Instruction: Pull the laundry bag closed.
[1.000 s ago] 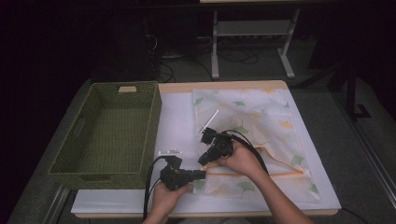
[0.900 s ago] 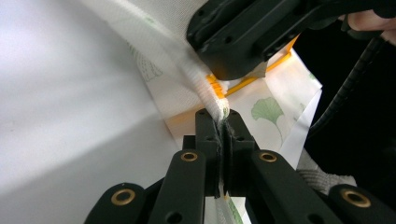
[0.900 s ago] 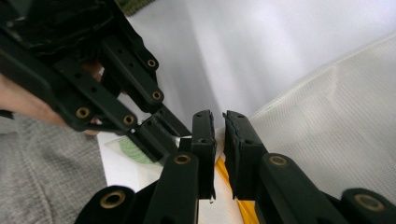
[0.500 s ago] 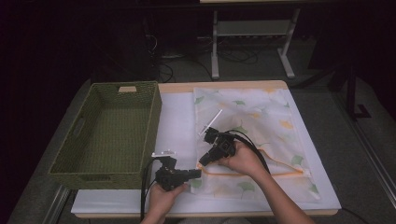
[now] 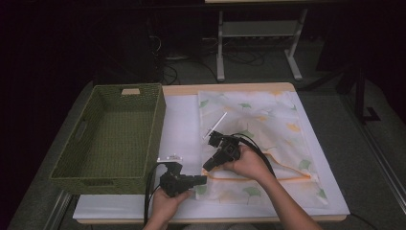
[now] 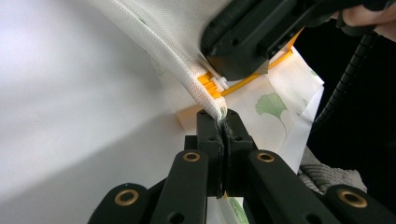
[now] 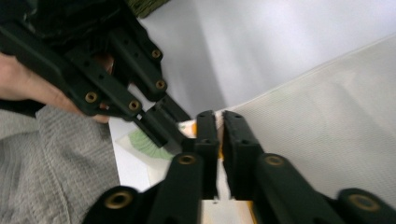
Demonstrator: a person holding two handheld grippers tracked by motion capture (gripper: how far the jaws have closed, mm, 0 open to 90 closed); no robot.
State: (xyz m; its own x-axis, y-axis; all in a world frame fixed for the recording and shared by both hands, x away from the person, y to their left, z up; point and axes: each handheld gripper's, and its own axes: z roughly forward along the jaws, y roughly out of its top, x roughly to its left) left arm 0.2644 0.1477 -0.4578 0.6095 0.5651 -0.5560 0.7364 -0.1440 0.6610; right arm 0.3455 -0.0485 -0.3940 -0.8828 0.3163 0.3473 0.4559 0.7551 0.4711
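The mesh laundry bag (image 5: 258,129) lies flat on the white worktop (image 5: 182,120), right of the green basket (image 5: 115,134); its orange zipper (image 6: 212,86) runs along the near edge. The near-left corner is pinched by the left claw (image 6: 223,122), while the right claw (image 7: 219,122) is closing on the zipper pull just beside it.

Left gripper (image 5: 203,179) and right gripper (image 5: 207,167) close together, fingers pinched.

The green basket (image 5: 112,134) walls off the left half of the table (image 5: 182,120). A bare white strip lies between the basket and the printed bag (image 5: 261,124). The thin white stick (image 5: 215,125), seemingly loose, crosses the bag's upper-left edge.
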